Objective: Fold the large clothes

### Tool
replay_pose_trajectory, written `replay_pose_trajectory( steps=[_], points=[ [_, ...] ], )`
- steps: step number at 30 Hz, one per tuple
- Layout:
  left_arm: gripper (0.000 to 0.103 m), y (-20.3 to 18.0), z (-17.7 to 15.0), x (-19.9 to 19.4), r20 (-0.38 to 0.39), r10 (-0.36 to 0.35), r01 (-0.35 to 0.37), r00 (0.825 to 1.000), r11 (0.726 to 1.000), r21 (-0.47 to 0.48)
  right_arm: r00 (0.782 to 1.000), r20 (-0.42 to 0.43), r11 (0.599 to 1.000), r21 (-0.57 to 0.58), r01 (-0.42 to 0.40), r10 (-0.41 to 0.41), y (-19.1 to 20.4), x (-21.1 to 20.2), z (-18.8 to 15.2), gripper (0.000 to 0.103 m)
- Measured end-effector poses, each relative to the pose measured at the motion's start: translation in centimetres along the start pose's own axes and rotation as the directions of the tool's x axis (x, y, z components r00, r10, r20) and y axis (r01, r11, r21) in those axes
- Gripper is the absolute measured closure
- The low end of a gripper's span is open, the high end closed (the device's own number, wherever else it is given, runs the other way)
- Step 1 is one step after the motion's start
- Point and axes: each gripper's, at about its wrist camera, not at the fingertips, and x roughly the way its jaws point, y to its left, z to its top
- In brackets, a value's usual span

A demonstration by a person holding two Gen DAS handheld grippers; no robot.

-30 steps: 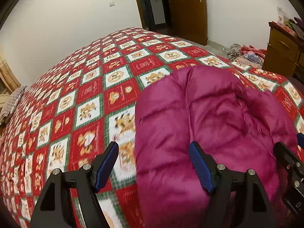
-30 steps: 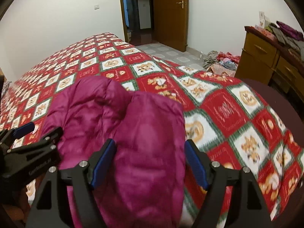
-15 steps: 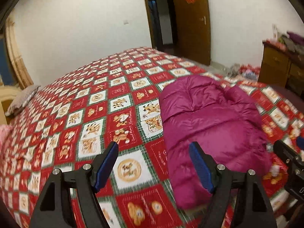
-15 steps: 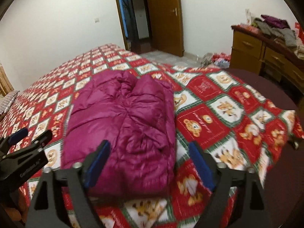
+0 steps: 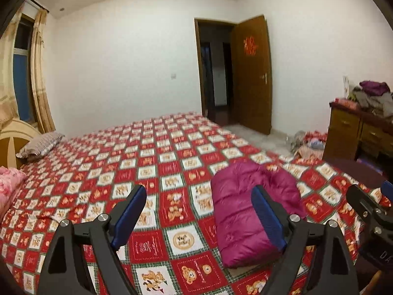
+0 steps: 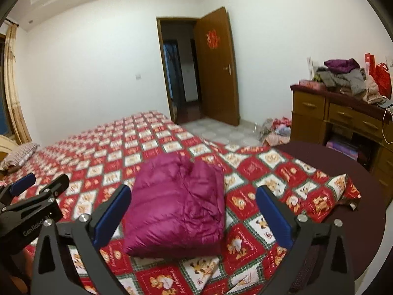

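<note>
A magenta puffer jacket (image 5: 248, 211) lies folded into a compact bundle on the red-and-white patterned bedspread (image 5: 157, 162), near the bed's front edge. It also shows in the right wrist view (image 6: 176, 204). My left gripper (image 5: 199, 216) is open and empty, held above and back from the bed, with the jacket behind its right finger. My right gripper (image 6: 194, 211) is open and empty, raised, with the jacket seen between its fingers but well beyond them. Neither gripper touches the jacket.
A grey pillow (image 5: 40, 145) and a pink quilt (image 5: 9, 184) lie at the bed's head on the left. A wooden dresser (image 6: 343, 123) piled with clothes (image 6: 343, 73) stands right. Clothes lie on the floor (image 6: 275, 130). An open door (image 6: 216, 66) is at the back.
Both grippers have pulled up and back from the jacket, which now looks smaller and farther away. Both stayed open. The jacket has not moved.
</note>
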Motion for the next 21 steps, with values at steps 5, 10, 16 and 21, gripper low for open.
replay_pose_trajectory(
  steps=[5,10,16,21],
  points=[
    [0.013,-0.2,0.7,-2.1,0.037,-0.008,0.007,0.999,1.0,0.007,0.999,0.046,1.0,-0.001,-0.011,0.011,0.4,-1.9,0.5,0.0],
    [0.012,-0.1,1.0,-3.4,0.062,-0.002,0.002,0.998,1.0,0.001,0.997,0.074,1.0,-0.011,-0.01,0.011,0.7,-2.8,0.7,0.0],
    [0.012,-0.3,1.3,-4.4,0.089,0.012,-0.013,0.996,1.0,0.012,0.996,0.084,1.0,-0.012,-0.006,0.007,0.7,-3.2,0.7,0.0],
    [0.012,0.2,1.7,-4.0,0.059,0.024,-0.022,0.998,0.999,-0.023,0.995,0.096,1.0,-0.02,0.009,-0.007,0.6,-3.5,0.8,0.0]
  ],
)
